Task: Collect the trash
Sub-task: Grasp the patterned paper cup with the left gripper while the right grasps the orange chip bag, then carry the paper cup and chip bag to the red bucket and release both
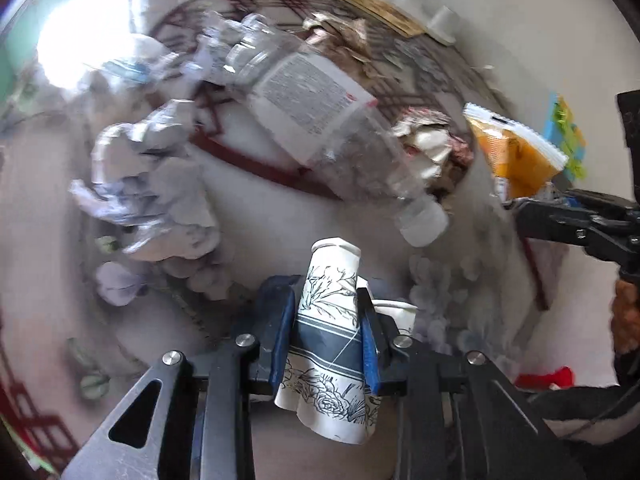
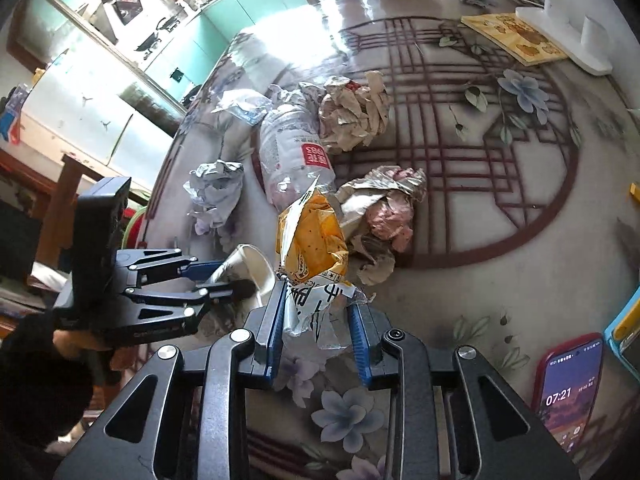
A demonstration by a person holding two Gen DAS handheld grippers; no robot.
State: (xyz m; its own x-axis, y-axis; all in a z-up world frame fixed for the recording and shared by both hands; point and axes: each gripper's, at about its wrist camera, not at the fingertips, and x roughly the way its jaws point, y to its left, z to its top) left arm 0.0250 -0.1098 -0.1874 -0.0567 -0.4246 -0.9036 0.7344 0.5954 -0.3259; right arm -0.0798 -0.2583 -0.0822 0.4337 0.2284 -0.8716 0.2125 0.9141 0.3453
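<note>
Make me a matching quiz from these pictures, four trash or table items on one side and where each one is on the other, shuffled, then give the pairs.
Things:
1. paper cup
2. orange snack wrapper
3. plastic bottle
4. red phone

Places:
A. lying on the table among crumpled paper
B. clamped in the right gripper
C. flat on the table, screen lit
D. clamped in the left gripper

Pairs: 1-D, 2-B, 3-A, 4-C

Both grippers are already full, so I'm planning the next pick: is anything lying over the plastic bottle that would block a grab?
Nothing lies on the plastic bottle. Crumpled paper touches its far side, and the held orange wrapper overlaps its cap end in the right wrist view.
</note>
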